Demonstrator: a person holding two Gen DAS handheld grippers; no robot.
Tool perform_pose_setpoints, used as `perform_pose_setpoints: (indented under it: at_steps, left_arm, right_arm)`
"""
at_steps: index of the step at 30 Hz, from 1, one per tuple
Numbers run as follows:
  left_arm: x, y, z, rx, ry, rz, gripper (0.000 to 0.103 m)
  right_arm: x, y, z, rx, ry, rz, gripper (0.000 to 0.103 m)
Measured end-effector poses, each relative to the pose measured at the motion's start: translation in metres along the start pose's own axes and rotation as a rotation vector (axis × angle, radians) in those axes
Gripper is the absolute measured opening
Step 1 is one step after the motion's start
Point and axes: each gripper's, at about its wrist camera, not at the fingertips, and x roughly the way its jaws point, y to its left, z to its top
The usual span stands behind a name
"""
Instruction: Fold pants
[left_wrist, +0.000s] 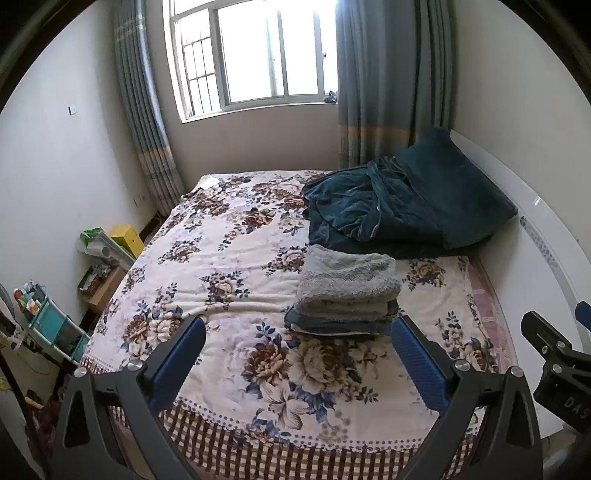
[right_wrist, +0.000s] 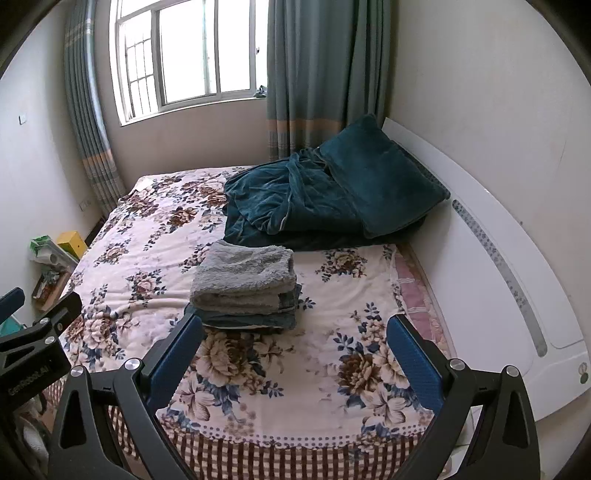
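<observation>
Two claws are shown raised above the near end of the bed, each released, with blue pads spread wide and nothing held between them: the left claw in its own wrist view, the right claw in the other. The bed is taken as landmark. On its floral blanket, just beyond the claws and toward the headboard side, a neat stack of folded garments is seen; the grey fleece pants lie folded on top, over darker folded pieces whose kind cannot be told. Farther up the bed, a rumpled teal quilt and a teal pillow are heaped against the headboard. No unfolded pants are visible on the bed. The folding is therefore judged complete or nearly so, with the top piece squared and released; whether another garment remains outside the views cannot be told.
</observation>
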Motion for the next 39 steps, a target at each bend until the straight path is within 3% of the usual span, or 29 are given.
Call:
perform_pose_setpoints:
  at_steps: [39]
  left_arm:
    - [-0.015,0.009,0.002,-0.015,-0.035,0.02,0.103]
  right_arm:
    - [-0.013,0.005,-0.008,0.007,-0.007,0.03,0.102]
